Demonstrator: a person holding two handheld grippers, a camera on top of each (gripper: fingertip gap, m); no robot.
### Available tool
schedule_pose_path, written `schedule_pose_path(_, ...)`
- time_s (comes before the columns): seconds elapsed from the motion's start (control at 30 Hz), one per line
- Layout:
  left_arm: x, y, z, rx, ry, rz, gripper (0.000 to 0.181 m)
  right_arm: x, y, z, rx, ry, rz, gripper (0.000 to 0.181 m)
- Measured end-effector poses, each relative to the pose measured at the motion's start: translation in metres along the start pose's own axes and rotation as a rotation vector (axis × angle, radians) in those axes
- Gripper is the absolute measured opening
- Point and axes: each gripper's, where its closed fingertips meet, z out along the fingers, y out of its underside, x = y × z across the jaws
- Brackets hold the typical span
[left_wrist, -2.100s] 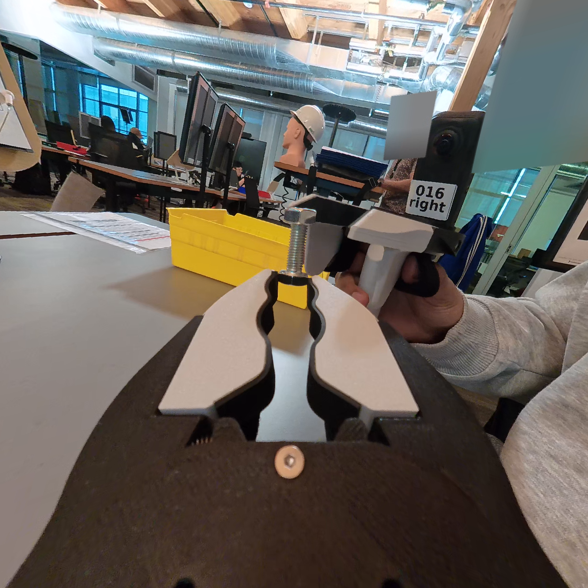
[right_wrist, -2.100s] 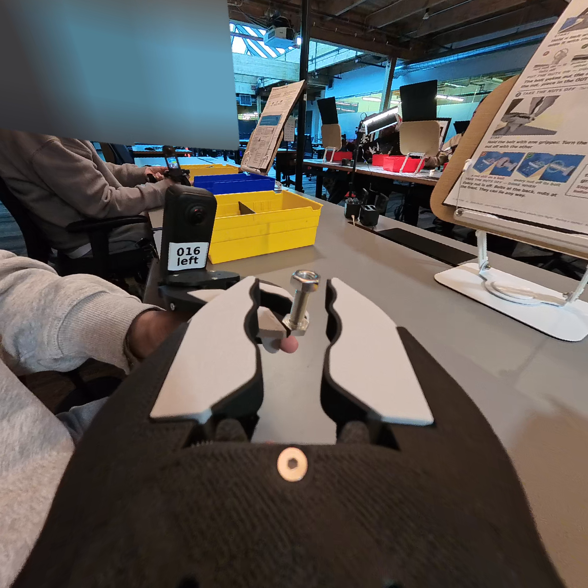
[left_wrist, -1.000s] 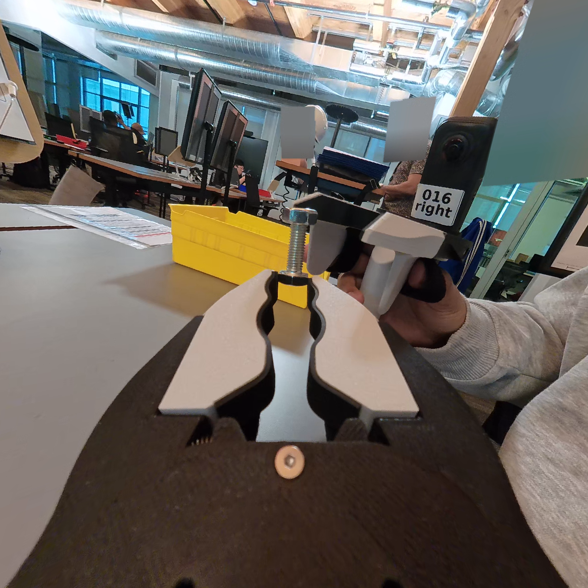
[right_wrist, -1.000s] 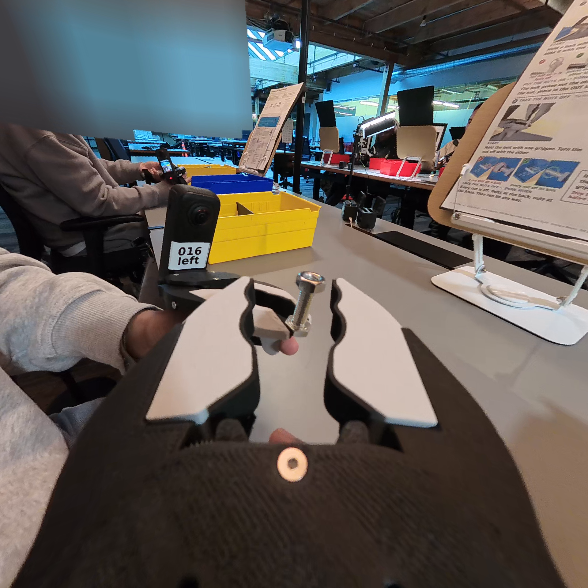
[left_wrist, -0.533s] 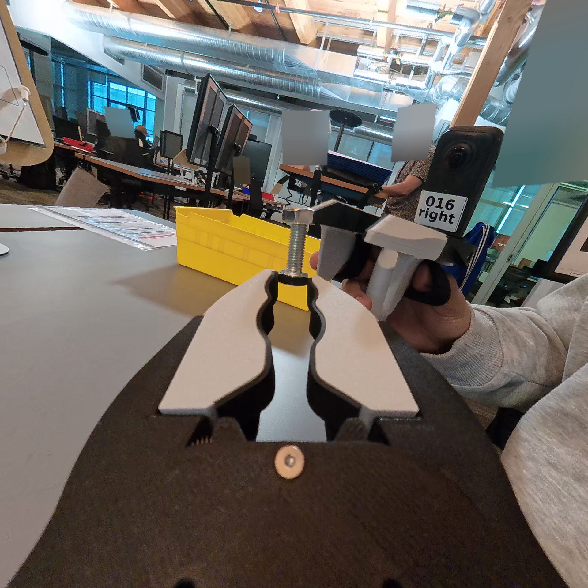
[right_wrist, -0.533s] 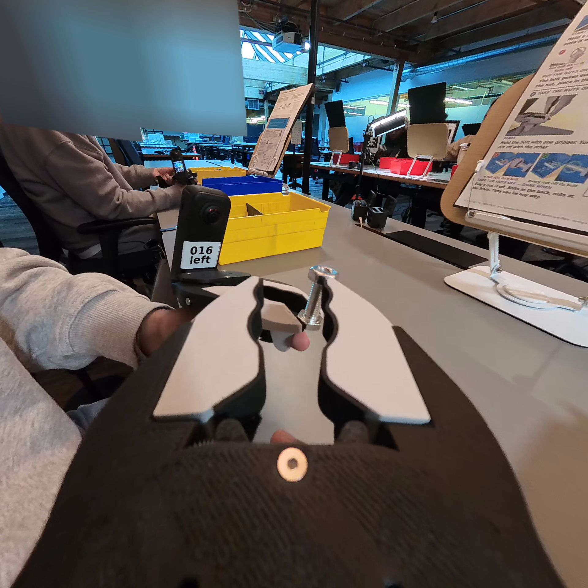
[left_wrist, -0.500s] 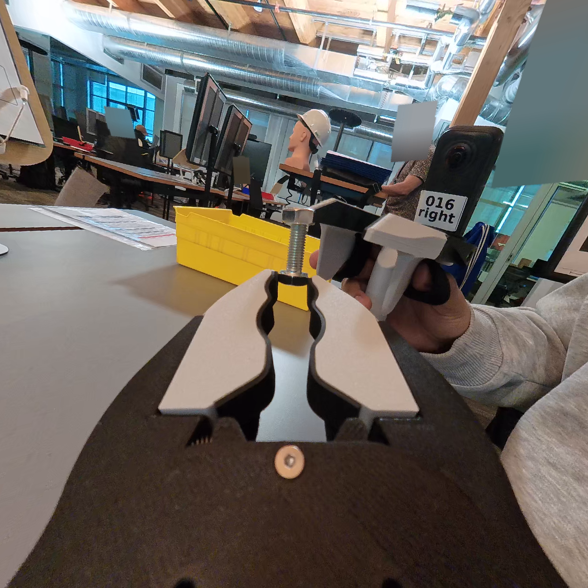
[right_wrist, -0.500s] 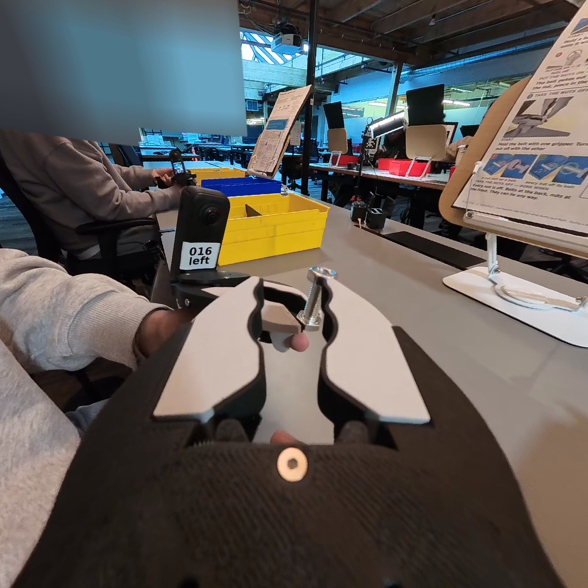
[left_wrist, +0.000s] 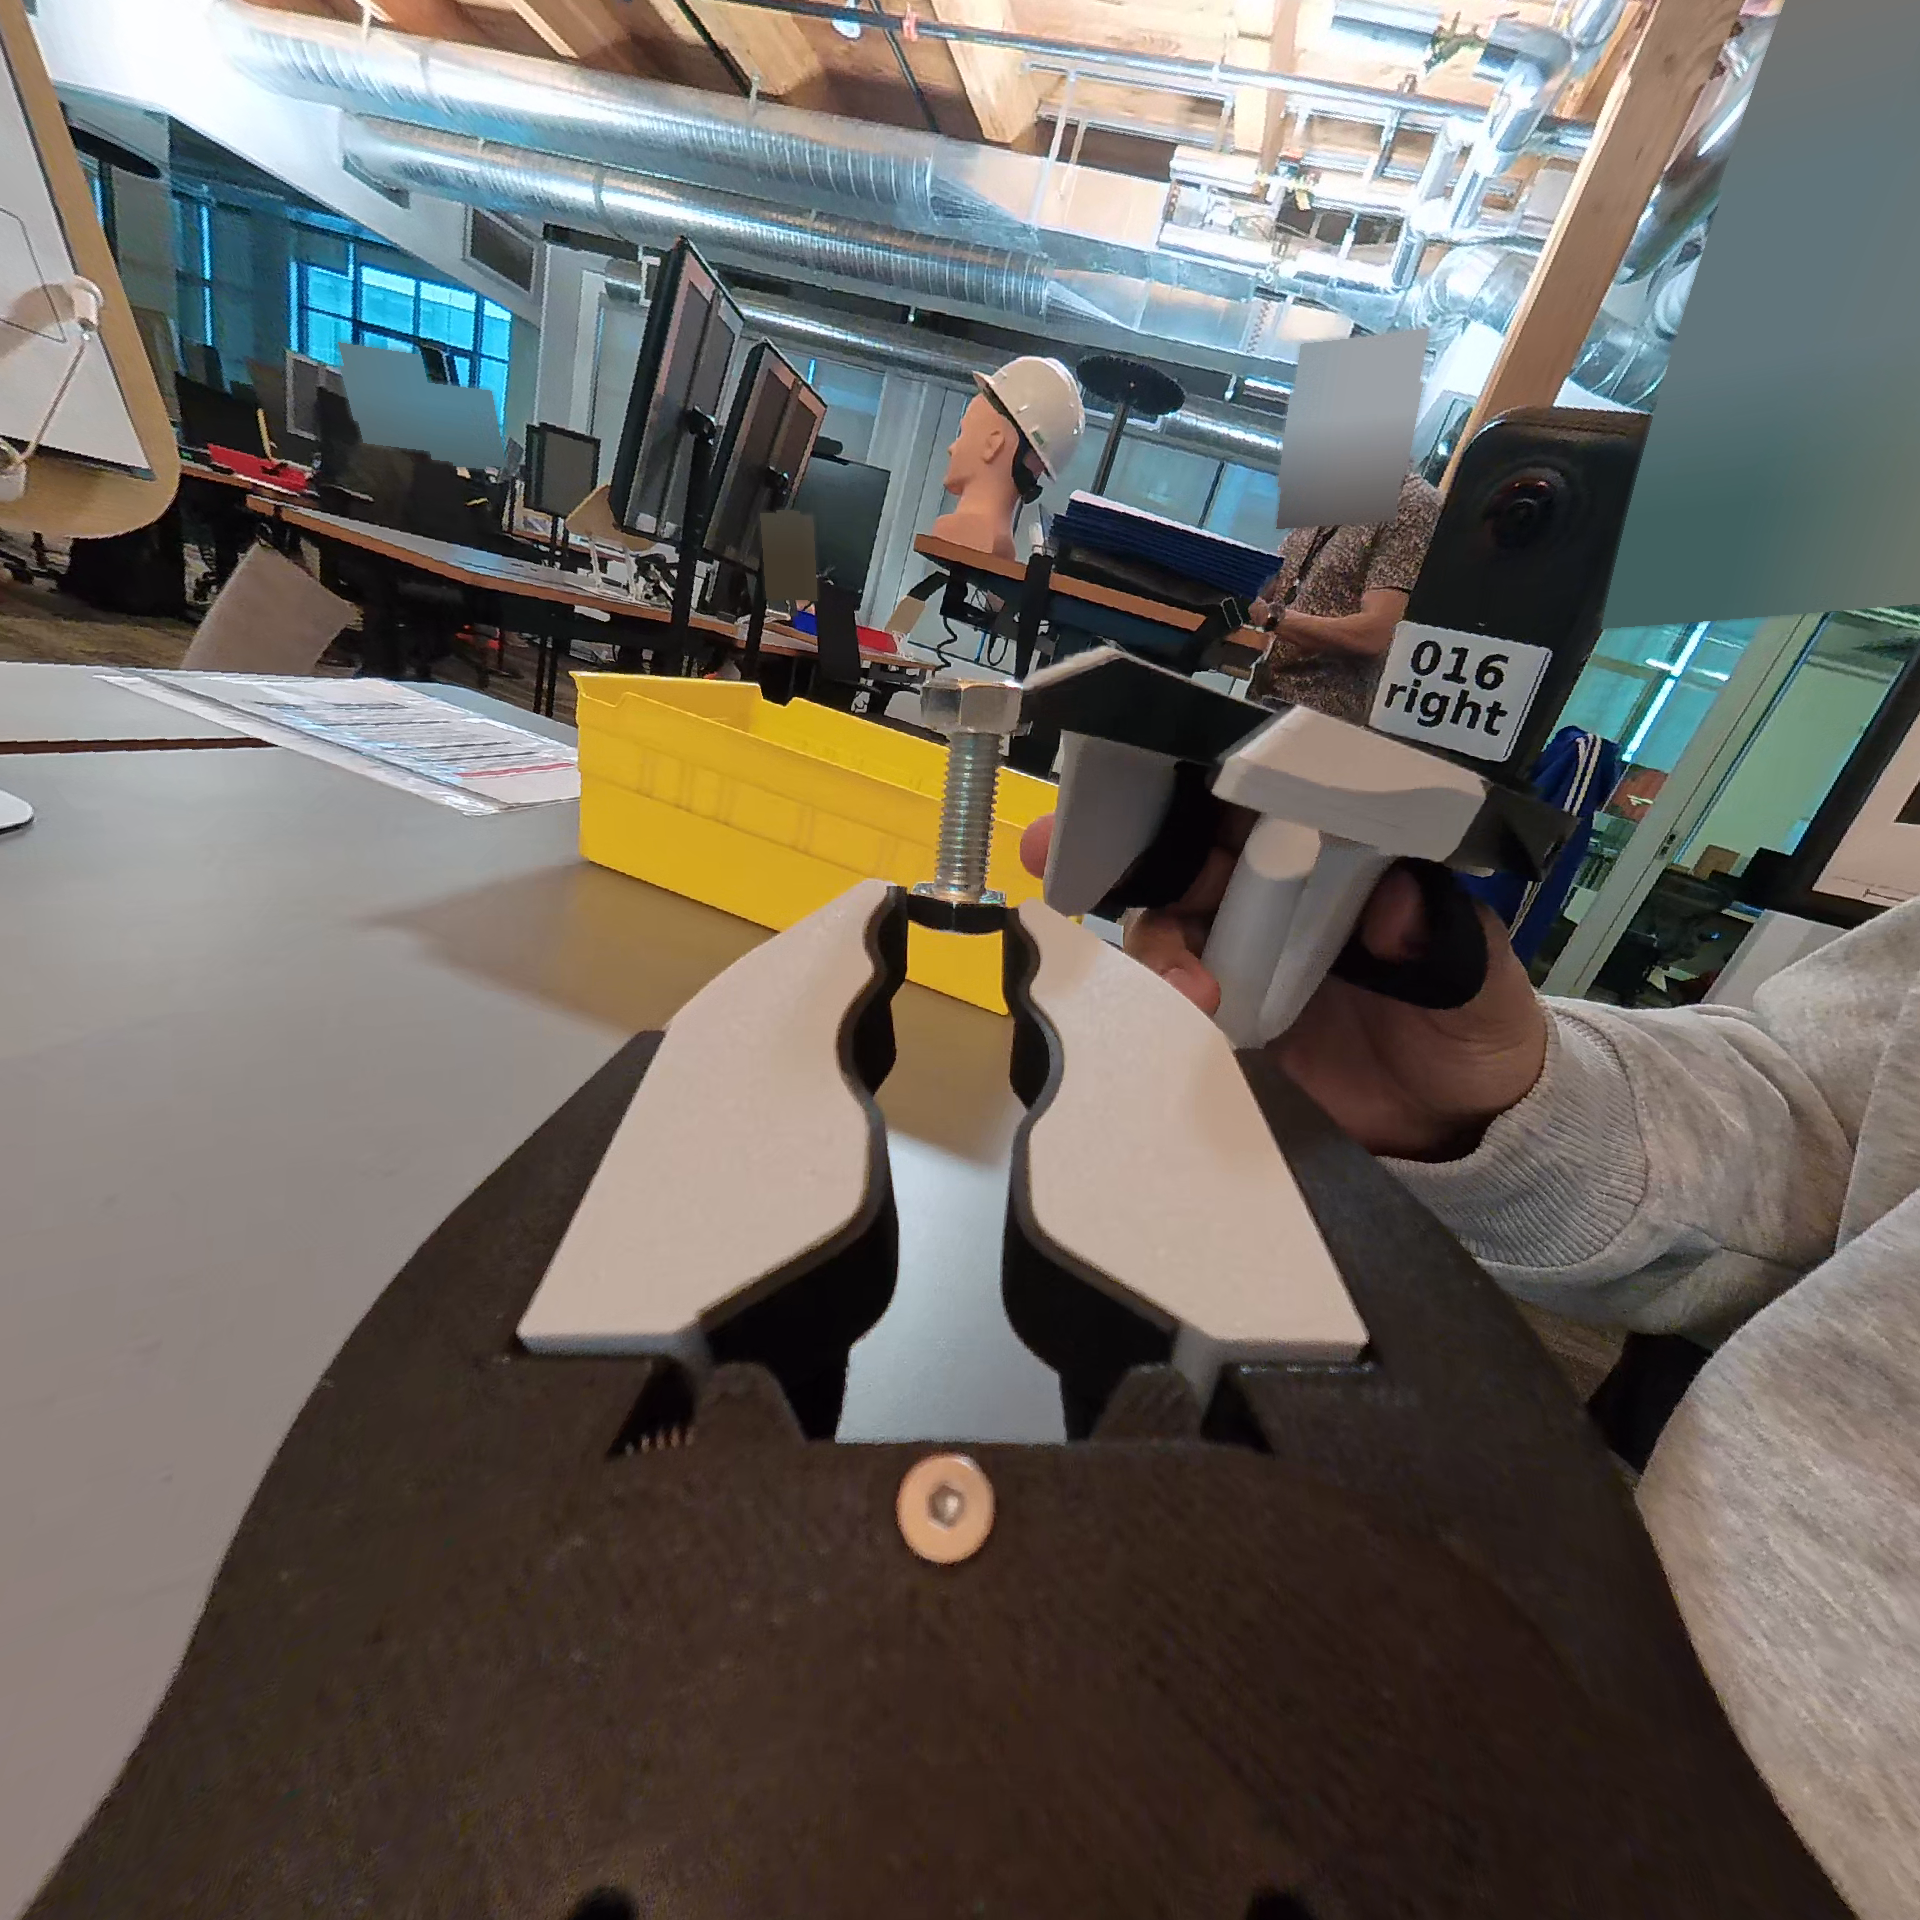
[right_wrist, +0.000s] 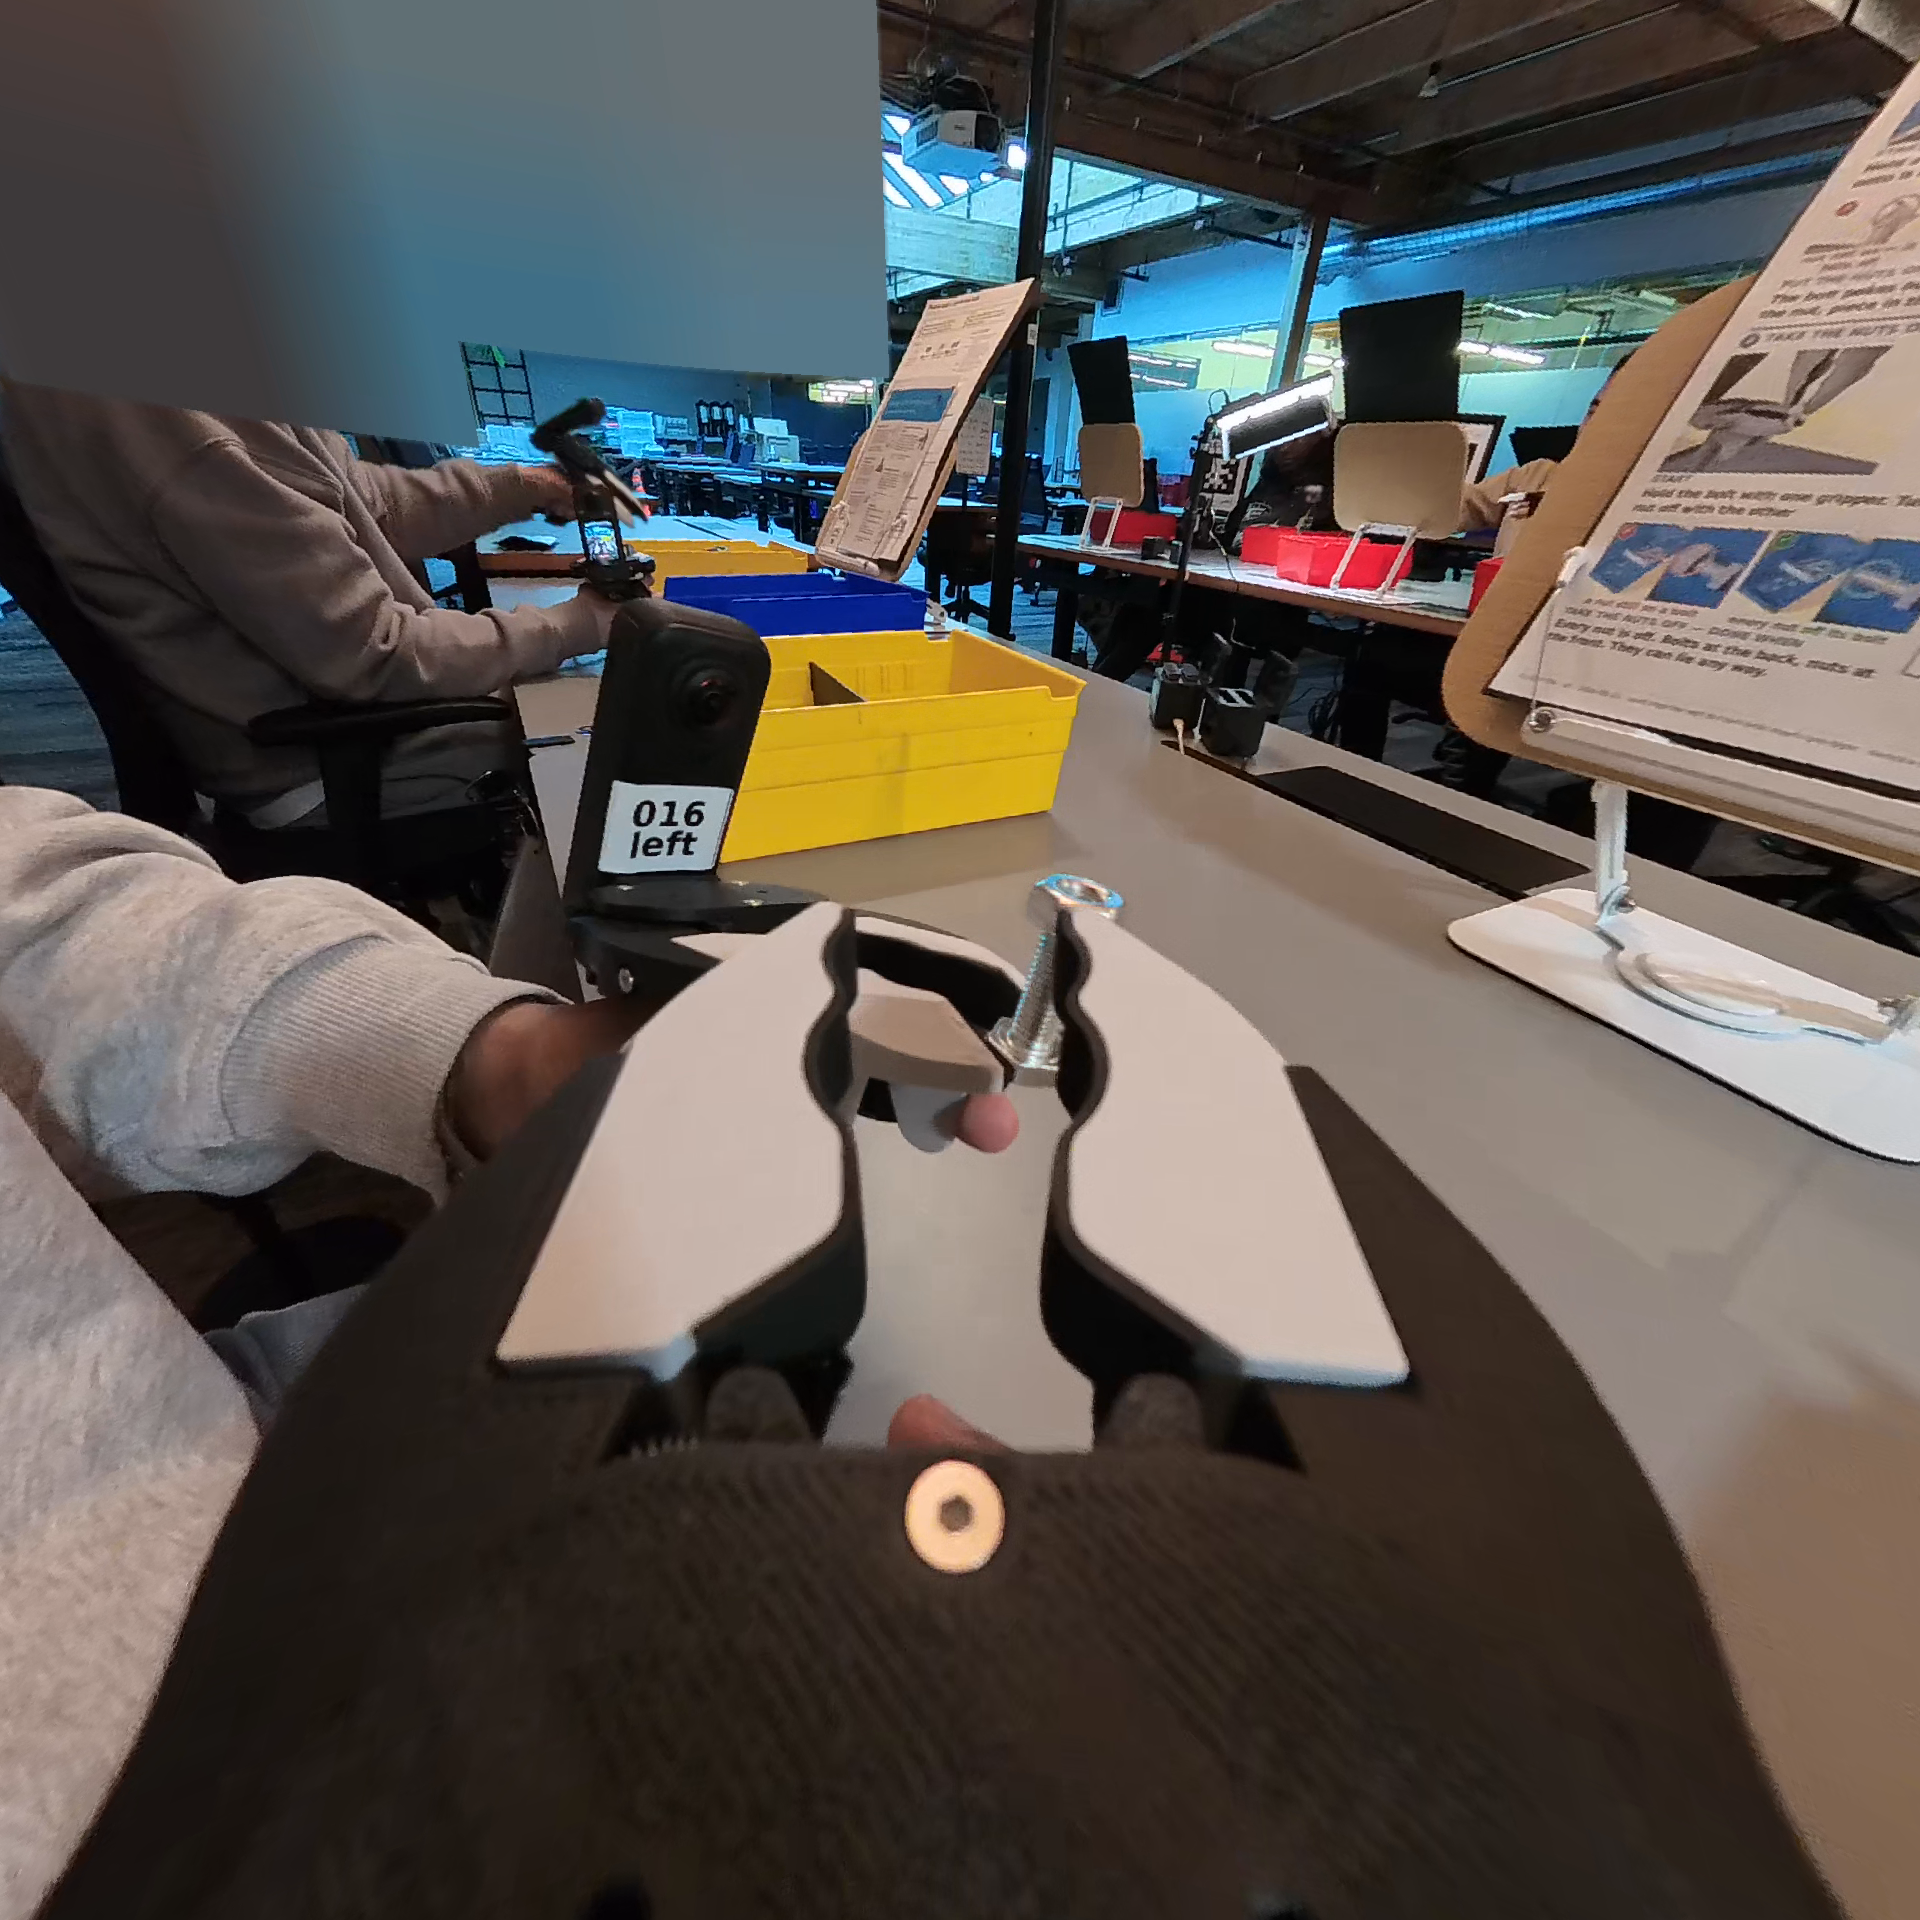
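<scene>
The bolt (left_wrist: 967, 802) stands upright above the grey table (left_wrist: 260, 987), head up, with a nut (left_wrist: 958, 896) at the lower end of its thread. The left gripper (left_wrist: 954, 920) is clenched on that lower end: its two pale fingers (left_wrist: 748, 1101) meet on the nut at their tips, and the threaded shaft rises free above them.

In the right wrist view the same bolt (right_wrist: 1049, 977) leans slightly and lies against the inner edge of the right-hand finger (right_wrist: 1174, 1122) of the right gripper (right_wrist: 961, 987). The right gripper's fingers are spread, with a clear gap between them; the bolt touches or nearly touches only the one side, so this gripper grasps nothing. From the left wrist view the tip of the right gripper (left_wrist: 1081, 717) sits just beside the bolt's hexagonal head, level with it.

A hand (left_wrist: 1382, 1018) in a grey sleeve (left_wrist: 1662, 1174) holds the right gripper's handle. The other hand (right_wrist: 520, 1049) holds the left gripper, with one fingertip showing under its tip.

Behind the bolt a yellow bin (left_wrist: 769, 810) rests on the table, well apart from both grippers. A sheet of paper (left_wrist: 343, 727) lies farther back to the left. To the right of the right gripper stands a document holder (right_wrist: 1714, 623) on a white base (right_wrist: 1662, 997).
</scene>
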Motion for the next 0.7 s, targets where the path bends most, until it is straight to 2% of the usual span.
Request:
schedule_pose_path(0.1, 0.001, 0.0008, 0.0004, -0.004, 0.003, 0.003, 0.019, 0.0032, -0.0025, -0.0019, 0.011, 0.02, -0.005, 0.035)
schedule_pose_path(0.27, 0.0011, 0.0011, 0.0007, -0.005, 0.004, 0.004, 0.019, 0.0069, 0.0004, -0.0003, -0.001, 0.037, -0.002, 0.047)
schedule_pose_path(0.37, 0.0004, 0.0005, 0.0003, -0.002, 0.001, 0.002, 0.019, 0.0044, 0.002, 0.0009, -0.006, 0.026, -0.003, 0.047)
schedule_pose_path(0.53, 0.0, 0.0002, 0.0001, -0.001, 0.001, -0.001, 0.019, 0.0023, 0.0008, -0.0004, -0.002, 0.008, 0.001, 0.037)
schedule_pose_path(0.7, 0.0013, 0.0011, 0.0007, -0.005, 0.006, 0.001, 0.019, 0.0058, -0.0009, -0.0024, 0.008, 0.025, 0.005, 0.035)
